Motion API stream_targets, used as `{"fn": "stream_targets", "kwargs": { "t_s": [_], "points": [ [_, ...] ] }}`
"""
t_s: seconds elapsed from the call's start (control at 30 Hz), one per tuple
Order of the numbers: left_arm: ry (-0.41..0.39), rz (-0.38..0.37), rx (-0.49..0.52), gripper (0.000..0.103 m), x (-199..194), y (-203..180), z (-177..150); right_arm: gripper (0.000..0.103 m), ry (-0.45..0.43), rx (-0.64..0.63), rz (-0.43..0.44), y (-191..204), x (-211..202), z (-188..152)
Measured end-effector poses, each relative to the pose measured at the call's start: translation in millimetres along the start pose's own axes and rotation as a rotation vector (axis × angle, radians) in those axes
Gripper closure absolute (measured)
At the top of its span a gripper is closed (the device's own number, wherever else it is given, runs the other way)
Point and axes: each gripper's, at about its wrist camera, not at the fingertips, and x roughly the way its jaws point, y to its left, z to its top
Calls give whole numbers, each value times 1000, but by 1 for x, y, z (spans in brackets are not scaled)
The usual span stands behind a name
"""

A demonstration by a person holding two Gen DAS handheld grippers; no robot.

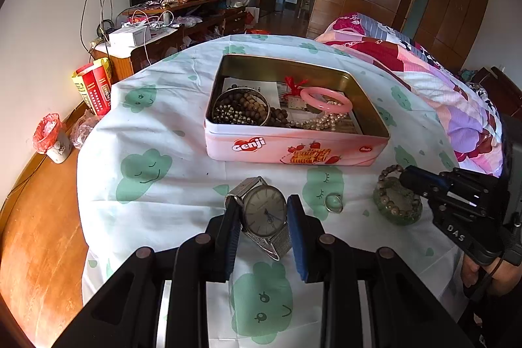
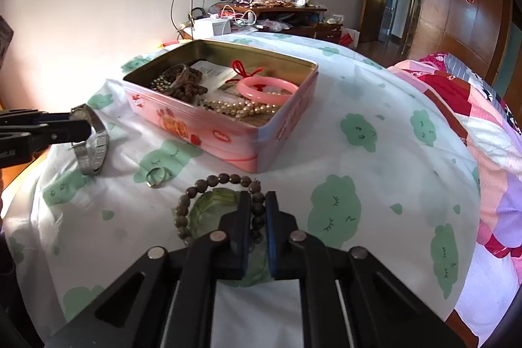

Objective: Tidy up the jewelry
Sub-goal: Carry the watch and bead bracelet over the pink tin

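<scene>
A silver mesh-strap watch (image 1: pixel 265 211) sits between the blue pads of my left gripper (image 1: pixel 262 201), which is shut on its case. In the right wrist view its strap (image 2: pixel 94 149) trails onto the sheet. My right gripper (image 2: pixel 257 196) is shut on a brown bead bracelet (image 2: pixel 215 180) that lies over a green bangle (image 2: pixel 212 204). A small ring (image 1: pixel 333 203) rests on the sheet between the two grippers. Behind them stands the open pink tin (image 1: pixel 293 149), holding a pink bangle (image 1: pixel 326 100), pearls and dark beads.
Everything lies on a bed with a white sheet printed with green clouds (image 1: pixel 143 168). A folded patterned quilt (image 1: pixel 440 80) lies at the right. The wooden floor (image 1: pixel 42 234) drops away at the left, with a lined cup (image 1: pixel 53 137) and a red carton (image 1: pixel 94 87).
</scene>
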Motion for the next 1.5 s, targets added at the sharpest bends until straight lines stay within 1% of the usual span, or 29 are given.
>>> {"fn": "stream_targets", "kwargs": {
  "t_s": [0.2,0.37,0.6,0.83,1.07,1.33,1.5],
  "points": [
    [-16,0,1,74,-5,-1,3,92,-63,14,-5,0,-22,5],
    [-44,11,18,74,-14,-3,14,92,-111,4,-14,4,-37,16],
    [-103,33,62,74,-30,-10,41,92,-158,0,-31,3,-40,40],
    [-142,51,112,74,-32,-18,69,92,-196,-15,-44,1,-41,66],
    [-129,73,138,74,-17,-22,89,92,-219,-33,-51,3,-36,87],
    [-106,100,159,74,4,-22,105,92,-206,-34,-62,0,-14,106],
    [-85,119,162,74,18,-19,110,92,-191,-35,-68,1,0,111]
  ]
}}
